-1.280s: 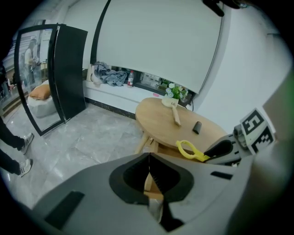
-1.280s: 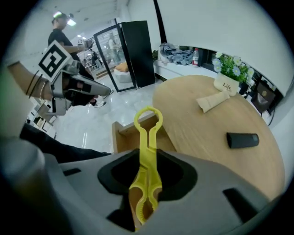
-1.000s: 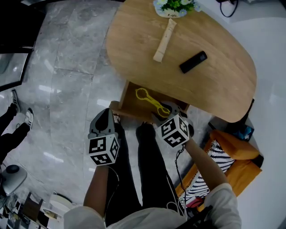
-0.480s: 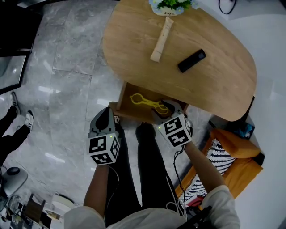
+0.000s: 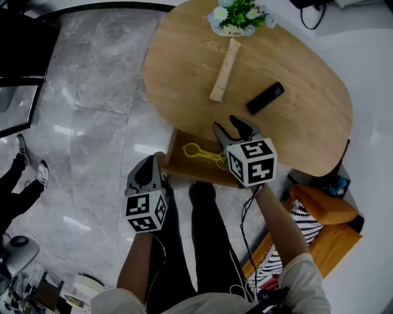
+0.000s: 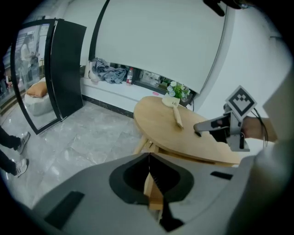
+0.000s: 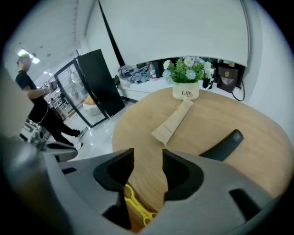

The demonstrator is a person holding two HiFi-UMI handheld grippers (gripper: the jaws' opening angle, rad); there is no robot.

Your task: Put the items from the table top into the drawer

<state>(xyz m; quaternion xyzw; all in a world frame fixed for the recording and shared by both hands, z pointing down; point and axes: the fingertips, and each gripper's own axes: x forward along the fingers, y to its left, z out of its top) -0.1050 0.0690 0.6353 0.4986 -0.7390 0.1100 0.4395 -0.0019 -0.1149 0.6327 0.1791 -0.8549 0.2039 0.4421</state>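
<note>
A beige tube [image 5: 224,61] and a black remote [image 5: 265,98] lie on the oval wooden table [image 5: 184,67]. Below the table's near edge the drawer [image 5: 175,160] stands open with yellow tongs [image 5: 206,154] lying inside. My right gripper [image 5: 230,126] hovers over the table's near edge, open and empty; in its own view the right gripper [image 7: 148,167] has the tube [image 7: 172,121] ahead, the remote [image 7: 223,144] to the right and the tongs [image 7: 135,204] below. My left gripper [image 5: 148,165] is shut beside the drawer's left front corner, and the left gripper [image 6: 149,158] shows drawer wood just behind its tips.
A white pot of flowers [image 5: 236,18] stands at the table's far edge. An orange chair with a striped cushion [image 5: 319,221] sits to the right of my legs. A person [image 7: 32,101] stands far off by a glass-door cabinet. Grey marble floor lies to the left.
My right gripper has lifted out of the drawer, rolled, and moved up over the table's near edge. The yellow tongs stay in the drawer. The left gripper has barely moved.
</note>
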